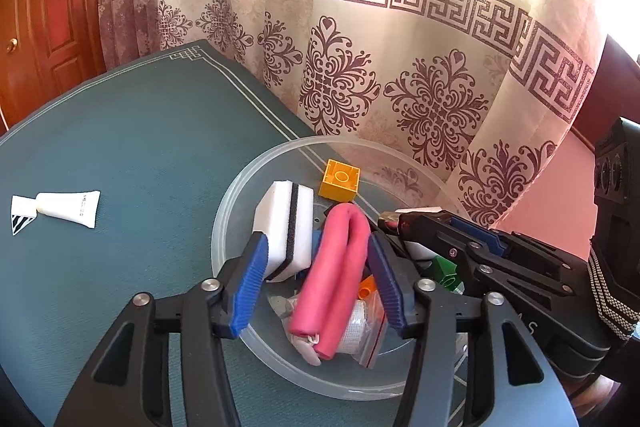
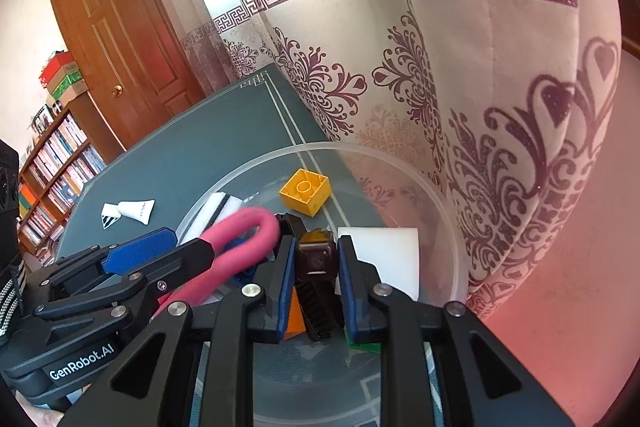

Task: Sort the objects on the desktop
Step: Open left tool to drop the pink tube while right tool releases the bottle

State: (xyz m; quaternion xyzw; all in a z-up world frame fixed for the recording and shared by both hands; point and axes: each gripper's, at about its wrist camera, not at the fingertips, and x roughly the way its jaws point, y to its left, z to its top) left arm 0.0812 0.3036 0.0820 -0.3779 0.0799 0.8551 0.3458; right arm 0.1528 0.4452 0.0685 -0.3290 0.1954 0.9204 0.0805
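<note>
A clear plastic bowl (image 1: 240, 195) stands on the teal table mat (image 1: 120, 147). In it lie a white-and-black sponge (image 1: 286, 223), a yellow brick (image 1: 340, 181), a green brick (image 1: 446, 269) and a zip bag (image 1: 360, 335). My left gripper (image 1: 316, 283) is over the bowl, its jaws around a folded pink foam tube (image 1: 336, 279), touching on the right side only. My right gripper (image 2: 314, 267) is shut on a small dark brown clip-like object (image 2: 316, 257) over the bowl (image 2: 452, 211). A white tube (image 1: 66, 213) lies on the mat to the left.
A patterned curtain (image 1: 400, 67) hangs right behind the bowl and table edge. A wooden door (image 2: 120, 39) and a bookshelf (image 2: 56, 163) stand beyond the table's far left. A white block (image 2: 384, 255) lies in the bowl by the right gripper.
</note>
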